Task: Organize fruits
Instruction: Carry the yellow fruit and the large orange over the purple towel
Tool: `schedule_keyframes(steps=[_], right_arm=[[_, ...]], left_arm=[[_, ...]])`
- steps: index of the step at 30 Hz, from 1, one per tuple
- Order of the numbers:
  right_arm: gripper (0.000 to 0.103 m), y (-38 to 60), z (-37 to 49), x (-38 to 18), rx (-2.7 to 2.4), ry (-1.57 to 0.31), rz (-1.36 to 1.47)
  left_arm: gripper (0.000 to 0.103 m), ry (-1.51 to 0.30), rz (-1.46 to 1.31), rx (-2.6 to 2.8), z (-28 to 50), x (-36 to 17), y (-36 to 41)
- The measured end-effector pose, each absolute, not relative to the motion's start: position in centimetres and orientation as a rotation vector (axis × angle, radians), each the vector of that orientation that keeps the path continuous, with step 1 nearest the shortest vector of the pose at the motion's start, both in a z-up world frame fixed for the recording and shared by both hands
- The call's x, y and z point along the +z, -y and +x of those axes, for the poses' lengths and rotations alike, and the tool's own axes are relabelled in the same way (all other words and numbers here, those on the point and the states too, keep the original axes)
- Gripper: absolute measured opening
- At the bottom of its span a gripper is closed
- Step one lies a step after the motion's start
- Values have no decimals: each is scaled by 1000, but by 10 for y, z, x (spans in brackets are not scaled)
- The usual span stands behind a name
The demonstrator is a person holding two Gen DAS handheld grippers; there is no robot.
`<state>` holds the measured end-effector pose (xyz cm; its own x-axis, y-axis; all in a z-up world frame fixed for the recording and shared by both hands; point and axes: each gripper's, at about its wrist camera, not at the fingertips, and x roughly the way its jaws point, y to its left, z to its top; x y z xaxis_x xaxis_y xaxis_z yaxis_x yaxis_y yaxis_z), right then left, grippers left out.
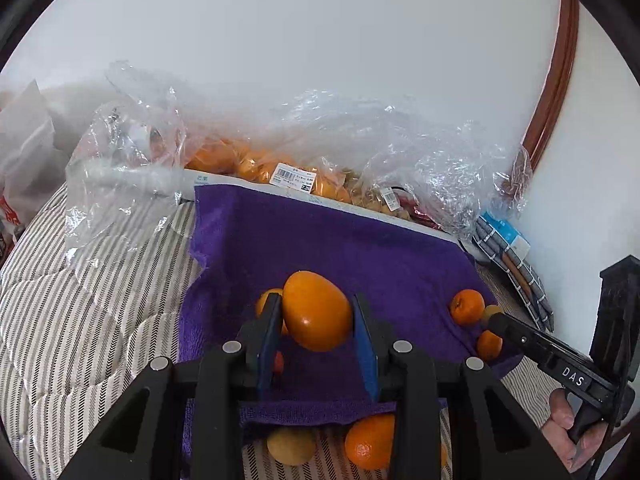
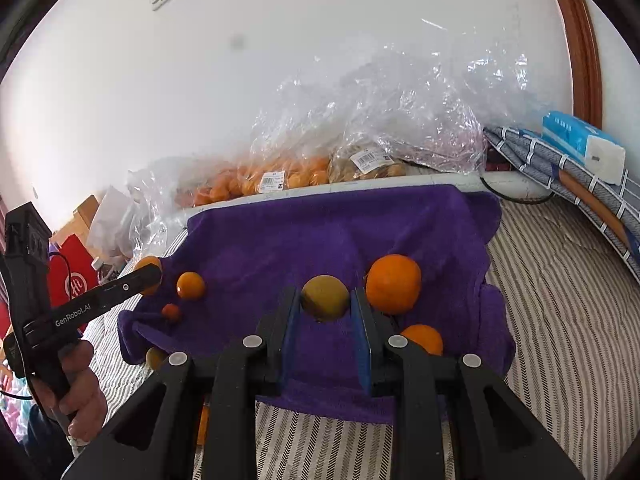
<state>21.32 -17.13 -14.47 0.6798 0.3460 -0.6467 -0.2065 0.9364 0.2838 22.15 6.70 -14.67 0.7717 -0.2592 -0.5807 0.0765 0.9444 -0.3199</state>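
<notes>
Purple towel (image 2: 340, 232) centre clear; plastic bags (image 2: 360, 128) block far edge, loose oranges (image 2: 393, 283) at sides.

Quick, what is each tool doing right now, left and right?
Left tool: shut on the orange mango.
Right tool: shut on the yellow-green fruit.

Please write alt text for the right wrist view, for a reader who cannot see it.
The right tool grips a yellow-green fruit over a purple towel on a striped bed cover. Oranges lie on the towel, bagged fruit sits behind by the wall, and the left tool enters from the left.
</notes>
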Motion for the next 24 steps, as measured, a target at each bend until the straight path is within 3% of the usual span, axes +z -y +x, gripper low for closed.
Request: schedule_keyframes(steps=[24], right_arm=[[26, 151, 216, -167, 314, -814, 120]], left_arm=[[33, -725, -268, -149, 230, -166, -61]])
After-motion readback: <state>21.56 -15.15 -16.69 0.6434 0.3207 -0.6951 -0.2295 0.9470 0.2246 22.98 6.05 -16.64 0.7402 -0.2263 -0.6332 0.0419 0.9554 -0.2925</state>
